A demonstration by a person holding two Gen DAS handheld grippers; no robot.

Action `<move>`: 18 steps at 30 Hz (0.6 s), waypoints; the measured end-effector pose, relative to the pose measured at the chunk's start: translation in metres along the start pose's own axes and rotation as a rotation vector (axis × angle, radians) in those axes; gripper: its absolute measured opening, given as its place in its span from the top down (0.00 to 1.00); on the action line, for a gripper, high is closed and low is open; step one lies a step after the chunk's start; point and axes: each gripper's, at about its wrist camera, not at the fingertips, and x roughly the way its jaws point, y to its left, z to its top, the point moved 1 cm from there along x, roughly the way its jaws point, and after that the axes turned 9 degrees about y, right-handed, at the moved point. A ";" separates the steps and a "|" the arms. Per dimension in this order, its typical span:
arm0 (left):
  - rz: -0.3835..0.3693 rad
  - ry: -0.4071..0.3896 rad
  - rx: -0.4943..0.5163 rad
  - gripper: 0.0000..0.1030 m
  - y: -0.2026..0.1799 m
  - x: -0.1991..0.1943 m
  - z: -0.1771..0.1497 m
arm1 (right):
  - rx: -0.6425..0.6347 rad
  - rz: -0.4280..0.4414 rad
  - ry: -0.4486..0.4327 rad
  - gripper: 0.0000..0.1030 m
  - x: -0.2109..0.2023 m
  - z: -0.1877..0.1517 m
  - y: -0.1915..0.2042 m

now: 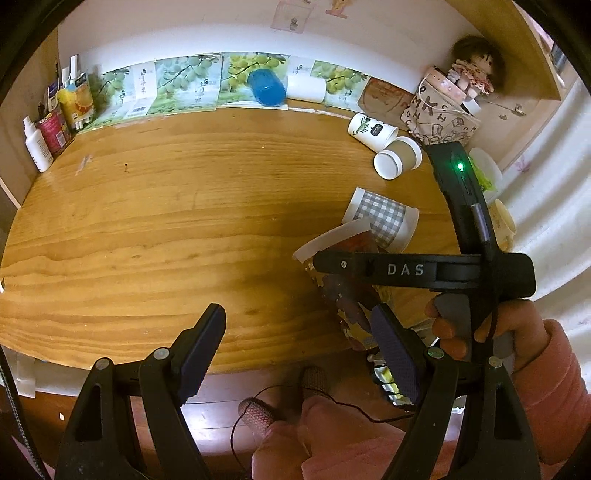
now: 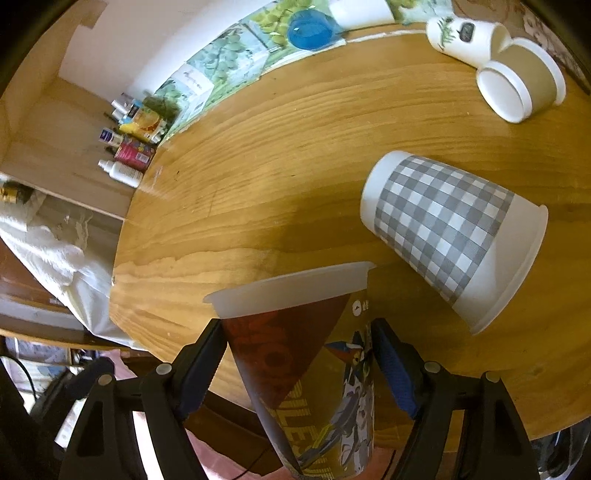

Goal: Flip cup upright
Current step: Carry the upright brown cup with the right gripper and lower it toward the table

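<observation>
Right gripper (image 2: pixel 299 365): fingers clamped on the red-and-gold printed paper cup (image 2: pixel 306 369), rim tilted away, over the near edge of the wooden bench (image 2: pixel 258 166).
Left gripper (image 1: pixel 295 354): fingers wide, holding nothing.
Grey-checked paper cup (image 2: pixel 443 236): lying on its side just beyond the held cup.

A lived-in home room, likely a bedroom desk nook; far ahead of the fingers, a doll (image 1: pixel 476 66) perches on a patterned bag (image 1: pixel 436 114); toiletry bottles (image 1: pixel 37 144) crowd the wooden table (image 1: pixel 184 206)'s back corner; drawings (image 1: pixel 291 16) hang on the wall; white bedding (image 2: pixel 48 251) lies beside the desk.
</observation>
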 end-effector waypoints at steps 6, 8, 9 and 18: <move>0.005 0.009 0.027 0.19 -0.001 -0.001 -0.004 | -0.033 -0.031 -0.047 0.25 -0.004 -0.006 0.004; 0.004 0.010 0.037 0.19 -0.001 -0.002 -0.005 | -0.051 -0.048 -0.075 0.25 -0.008 -0.010 0.006; 0.005 0.007 0.043 0.19 -0.002 -0.003 -0.006 | -0.055 -0.055 -0.094 0.25 -0.009 -0.011 0.008; 0.015 0.008 0.094 0.19 -0.007 -0.007 -0.011 | -0.059 -0.123 -0.298 0.25 -0.029 -0.021 0.005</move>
